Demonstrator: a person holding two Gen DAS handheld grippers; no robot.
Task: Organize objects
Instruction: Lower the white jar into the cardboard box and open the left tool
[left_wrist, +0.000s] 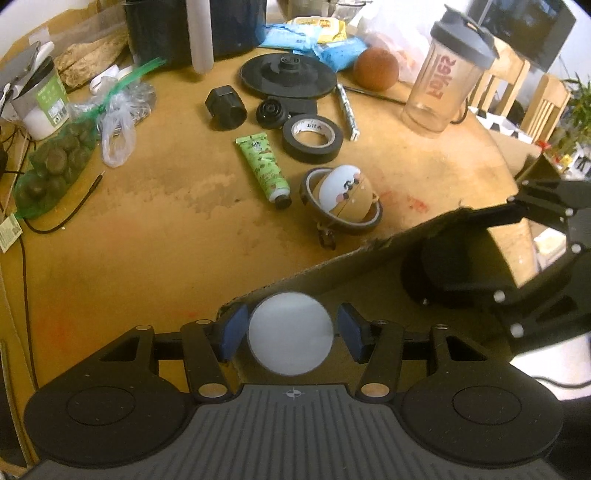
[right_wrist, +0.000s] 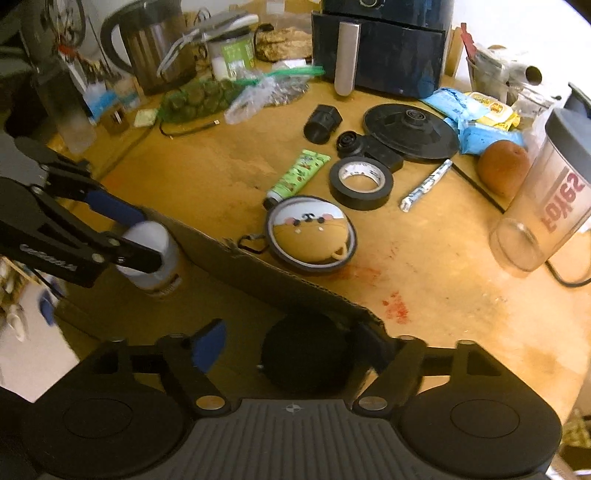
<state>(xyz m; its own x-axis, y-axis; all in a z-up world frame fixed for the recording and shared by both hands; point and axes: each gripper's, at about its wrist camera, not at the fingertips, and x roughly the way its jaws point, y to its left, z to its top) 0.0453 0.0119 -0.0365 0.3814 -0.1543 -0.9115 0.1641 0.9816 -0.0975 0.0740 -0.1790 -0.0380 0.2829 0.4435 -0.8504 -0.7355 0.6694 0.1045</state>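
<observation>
a home kitchen table: kettle (right_wrist: 147, 44), air fryer (right_wrist: 384, 40), shaker bottle (left_wrist: 447, 74).

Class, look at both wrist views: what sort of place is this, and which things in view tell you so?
Most likely a home kitchen or dining area. A cluttered wooden table carries an electric kettle, its separate black base and an air fryer; wooden dining chairs stand beyond the table in the left wrist view.

The wooden table (left_wrist: 166, 229) carries a black tape roll (left_wrist: 313, 138). Just left of the roll lies a green tube (left_wrist: 263, 164), behind it a black round base (left_wrist: 289, 75), right of it a clear shaker bottle (left_wrist: 448, 74).
</observation>
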